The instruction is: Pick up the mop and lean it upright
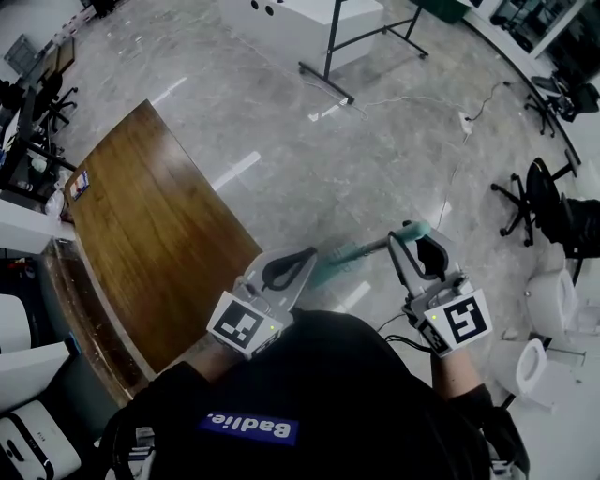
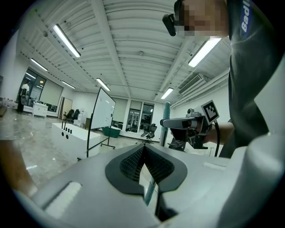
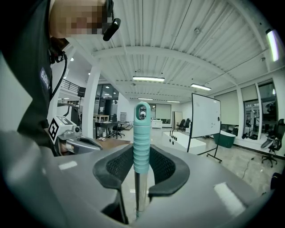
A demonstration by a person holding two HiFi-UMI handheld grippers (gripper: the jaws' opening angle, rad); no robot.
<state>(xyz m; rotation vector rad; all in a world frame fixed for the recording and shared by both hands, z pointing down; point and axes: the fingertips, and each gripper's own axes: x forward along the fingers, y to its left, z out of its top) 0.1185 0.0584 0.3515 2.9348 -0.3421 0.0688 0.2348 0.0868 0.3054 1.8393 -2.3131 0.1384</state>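
The mop's teal ribbed grip (image 3: 142,138) stands upright between the pads of my right gripper (image 3: 141,162), which is shut on it where the grip meets the metal pole. From above, the grip (image 1: 413,230) sits at the right gripper (image 1: 410,240), and the pole slants down-left to a teal section (image 1: 336,262) beside the tip of my left gripper (image 1: 307,256). The left gripper (image 2: 143,149) has its pads pressed together with nothing between them; a bit of teal pole (image 2: 149,191) shows through the gap below them. The mop head is hidden.
A brown wooden table (image 1: 150,234) lies close on the left. A whiteboard on a wheeled stand (image 1: 330,56) and a white counter (image 1: 300,23) stand farther off. A white cable (image 1: 450,122) runs over the floor. Office chairs (image 1: 534,197) and white bins (image 1: 553,300) are at the right.
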